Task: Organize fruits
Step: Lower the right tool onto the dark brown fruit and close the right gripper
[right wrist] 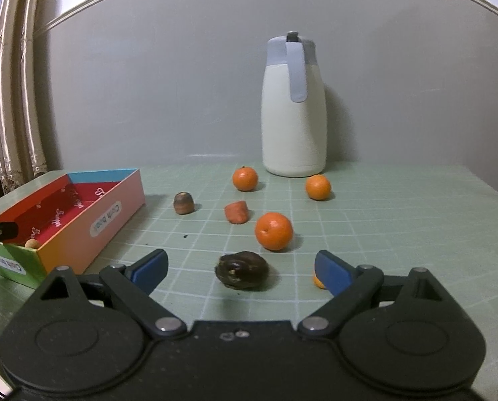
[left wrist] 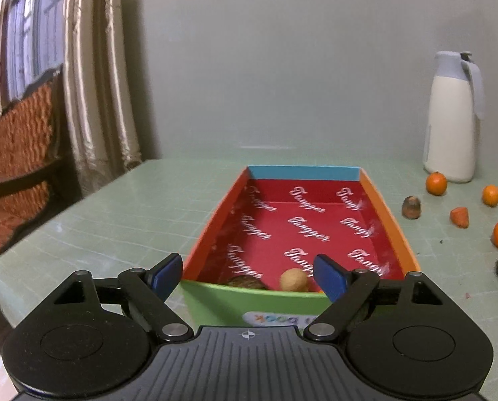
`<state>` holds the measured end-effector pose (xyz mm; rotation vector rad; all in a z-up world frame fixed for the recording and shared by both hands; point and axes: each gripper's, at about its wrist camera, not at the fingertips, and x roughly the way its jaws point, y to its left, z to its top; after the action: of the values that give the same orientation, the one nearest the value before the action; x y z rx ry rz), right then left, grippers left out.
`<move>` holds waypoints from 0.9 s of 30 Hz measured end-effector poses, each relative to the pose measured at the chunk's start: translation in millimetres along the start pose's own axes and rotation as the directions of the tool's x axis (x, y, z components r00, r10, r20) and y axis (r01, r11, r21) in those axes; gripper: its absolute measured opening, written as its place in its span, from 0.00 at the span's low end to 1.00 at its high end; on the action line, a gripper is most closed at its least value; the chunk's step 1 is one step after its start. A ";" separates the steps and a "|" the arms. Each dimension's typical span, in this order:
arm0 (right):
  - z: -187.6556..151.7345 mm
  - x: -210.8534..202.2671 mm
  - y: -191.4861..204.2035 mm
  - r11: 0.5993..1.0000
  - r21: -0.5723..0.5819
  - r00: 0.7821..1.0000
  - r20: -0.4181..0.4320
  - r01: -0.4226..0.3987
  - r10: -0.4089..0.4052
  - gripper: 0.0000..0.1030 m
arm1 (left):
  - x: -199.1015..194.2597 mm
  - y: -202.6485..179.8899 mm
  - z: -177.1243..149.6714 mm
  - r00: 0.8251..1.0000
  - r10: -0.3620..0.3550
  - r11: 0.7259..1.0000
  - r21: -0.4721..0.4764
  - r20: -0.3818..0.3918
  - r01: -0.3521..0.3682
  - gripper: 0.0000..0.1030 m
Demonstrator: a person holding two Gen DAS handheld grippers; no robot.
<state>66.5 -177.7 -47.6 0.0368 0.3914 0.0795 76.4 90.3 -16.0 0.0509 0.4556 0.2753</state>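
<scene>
Your right claw: wide open, empty | dark fruit dead ahead between jaws, long axis crosswise | left claw: open, empty, over box

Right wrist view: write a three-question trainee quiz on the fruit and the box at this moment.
1. True or false: the right gripper holds the dark fruit.
2. Which lies nearest the thermos? A) dark fruit B) carrot piece C) a far orange
3. Fill in: the tan ball lies at the box's ____ end, under the left gripper.

Key:
1. False: its jaws stand open and the fruit lies on the mat between them.
2. C
3. Near, green-walled end.
</scene>
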 end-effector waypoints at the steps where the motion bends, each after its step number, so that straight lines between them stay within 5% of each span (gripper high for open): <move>1: 0.3 1.9 1.6 1.000 -0.001 1.000 -0.003 -0.001 0.001 0.91 | -2.4 3.0 -1.0 1.000 -0.004 1.000 -0.008 0.003 0.004 0.83; 16: 5.0 43.1 0.7 0.996 0.093 0.993 -0.116 0.015 -0.004 0.73 | -14.7 46.0 -11.8 0.997 0.071 0.994 -0.091 0.030 -0.068 0.87; 21: 2.7 57.8 -0.8 0.991 0.134 0.986 -0.170 0.022 0.001 0.54 | -11.5 58.1 -15.0 0.995 0.101 0.989 -0.110 0.017 -0.098 0.88; 22: 2.6 58.1 0.1 0.991 0.128 0.986 -0.165 0.033 -0.011 0.43 | -11.1 60.4 -15.7 0.994 0.106 0.988 -0.114 0.015 -0.103 0.88; 27: 2.4 60.6 3.5 0.993 0.113 0.987 -0.159 0.043 -0.024 0.43 | -8.7 70.8 -18.3 0.991 0.131 0.983 -0.133 0.005 -0.129 0.88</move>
<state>123.1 -169.1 -68.2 0.1399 0.5546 0.0264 43.1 155.8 -21.0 -0.0478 0.4197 0.4332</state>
